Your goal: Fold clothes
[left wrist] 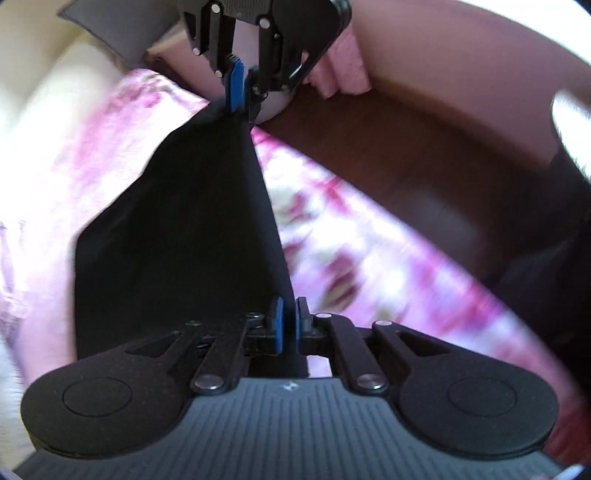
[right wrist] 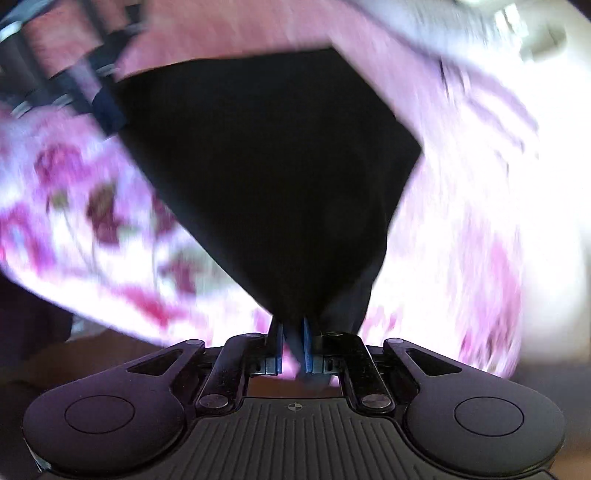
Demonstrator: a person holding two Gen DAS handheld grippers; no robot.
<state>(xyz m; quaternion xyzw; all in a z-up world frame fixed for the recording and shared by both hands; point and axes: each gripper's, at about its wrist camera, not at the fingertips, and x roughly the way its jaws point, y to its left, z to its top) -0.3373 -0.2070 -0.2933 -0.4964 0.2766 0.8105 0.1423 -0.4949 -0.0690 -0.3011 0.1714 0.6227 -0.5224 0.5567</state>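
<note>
Black garment (left wrist: 184, 229), plain and dark, no visible print. Lifted off the bedding, stretched taut between two pinched points, one near, one far. In the left wrist view: narrow at the far pinch, widening toward the near one, right edge straight and tight, left side sagging in a loose fold. In the right wrist view (right wrist: 273, 177): broad far edge, tapering to a bunched near corner.

Beneath everything, a bed covered by a white sheet printed with pink and magenta flowers (left wrist: 369, 258), blurred in both views. Beside it, dark brown wooden flooring (left wrist: 424, 155), with a pink ruffled curtain hem (left wrist: 343, 74) hanging at the far side. Near the bed's upper corner, a grey pillow (left wrist: 122, 29) against a cream wall (left wrist: 33, 55), brightly lit.
</note>
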